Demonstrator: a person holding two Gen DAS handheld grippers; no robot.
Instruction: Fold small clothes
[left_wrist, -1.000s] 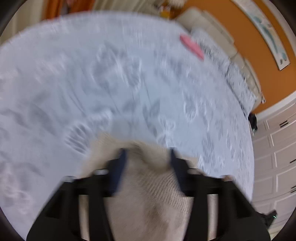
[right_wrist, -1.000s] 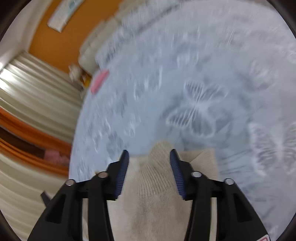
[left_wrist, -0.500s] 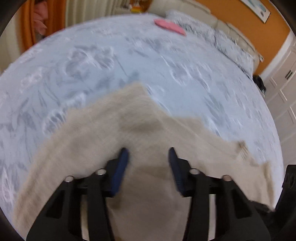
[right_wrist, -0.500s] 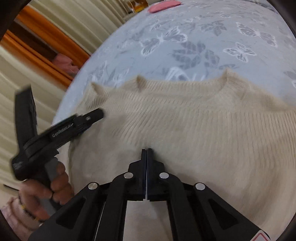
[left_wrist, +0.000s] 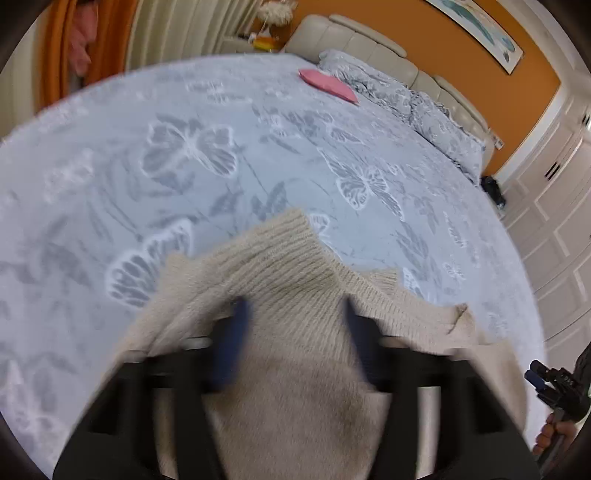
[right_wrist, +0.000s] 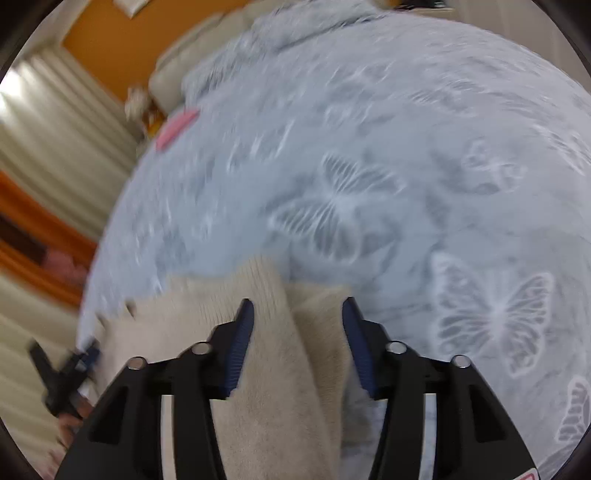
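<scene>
A cream ribbed knit sweater (left_wrist: 295, 295) lies on the bed. In the left wrist view my left gripper (left_wrist: 295, 317) is open, its blue-padded fingers (left_wrist: 236, 332) standing either side of a raised fold of the sweater. In the right wrist view my right gripper (right_wrist: 297, 314) is open over a corner of the same sweater (right_wrist: 266, 332), a ridge of knit lying between its fingers (right_wrist: 240, 332). The right gripper also shows at the left view's edge (left_wrist: 554, 384), and the left gripper at the right view's edge (right_wrist: 62, 373). Both views are blurred.
The bedspread (left_wrist: 221, 155) is pale blue with butterfly prints. A pink flat item (left_wrist: 328, 85) lies near the patterned pillows (left_wrist: 424, 110) and cream headboard (left_wrist: 362, 44). Curtains (right_wrist: 55, 122) hang beside the bed; white cupboards (left_wrist: 554, 229) stand on the other side.
The right gripper, shut half a second ago, is open now. Both grippers swung back low over the sweater's edge. The left gripper stays open.
</scene>
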